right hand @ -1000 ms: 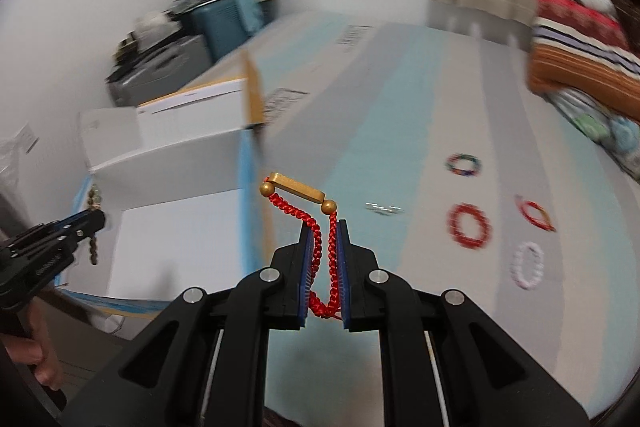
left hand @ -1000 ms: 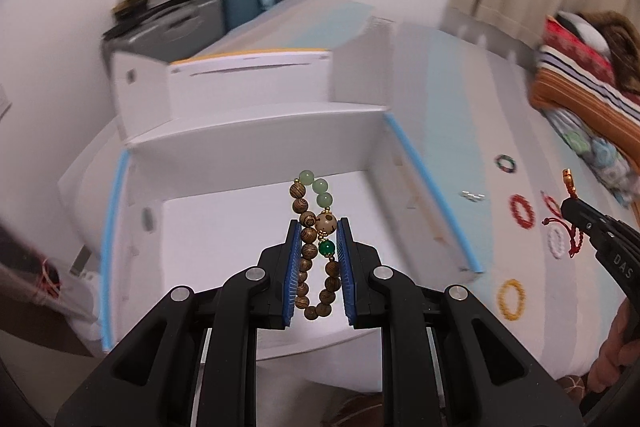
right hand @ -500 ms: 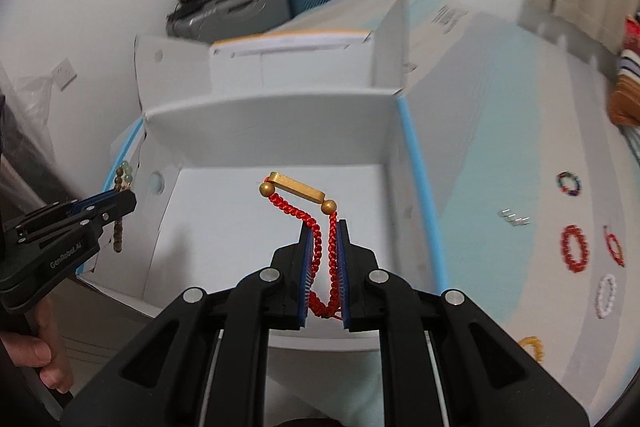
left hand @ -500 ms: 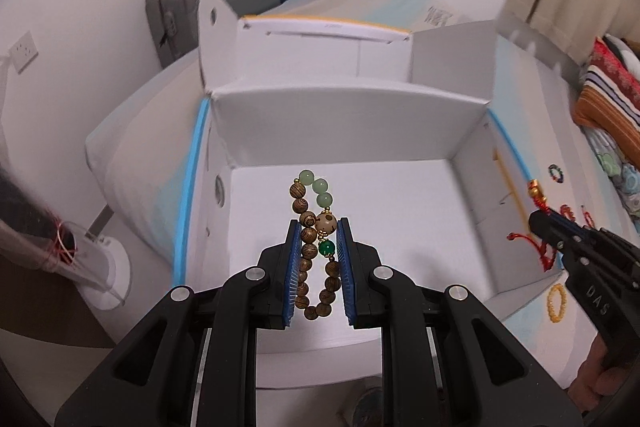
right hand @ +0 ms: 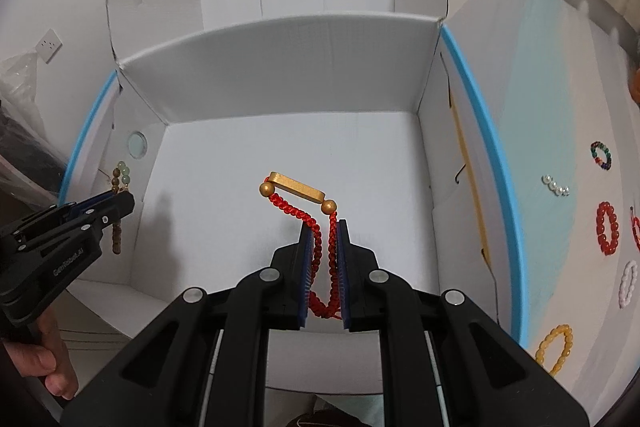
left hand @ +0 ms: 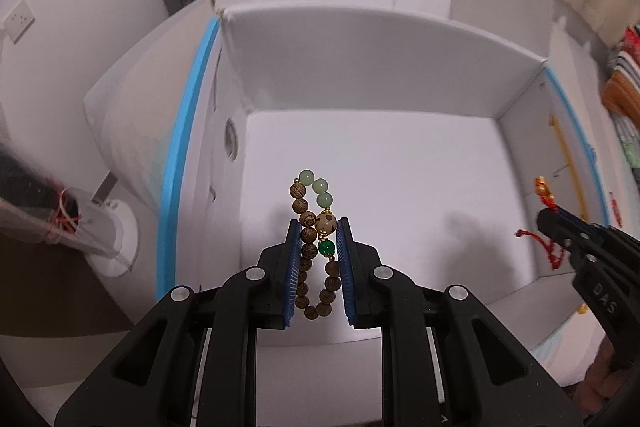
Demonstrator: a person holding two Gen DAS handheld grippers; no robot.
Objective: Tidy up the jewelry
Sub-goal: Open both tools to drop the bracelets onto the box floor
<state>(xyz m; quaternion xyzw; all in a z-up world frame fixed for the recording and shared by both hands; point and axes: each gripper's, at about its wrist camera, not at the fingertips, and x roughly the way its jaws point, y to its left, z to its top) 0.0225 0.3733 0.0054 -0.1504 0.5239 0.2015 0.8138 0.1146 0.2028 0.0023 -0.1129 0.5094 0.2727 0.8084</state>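
Two grippers above the bare-floored white box (right hand: pixel 280 67): left gripper (left hand: pixel 319 227) clamped on wooden bracelet (left hand: pixel 306 247), right gripper (right hand: pixel 323 227) on red bracelet (right hand: pixel 316 251).

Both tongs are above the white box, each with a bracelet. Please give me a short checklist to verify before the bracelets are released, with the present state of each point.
1. Left tongs grip the wooden bead bracelet: ok.
2. Right tongs grip the red bead bracelet: ok.
3. Both tongs are over the white box opening: ok.
4. Box floor below is free of other items: ok.
5. The two tongs are apart, bracelets not tangled: ok.
6. Bracelets are low enough to drop gently: cannot tell.
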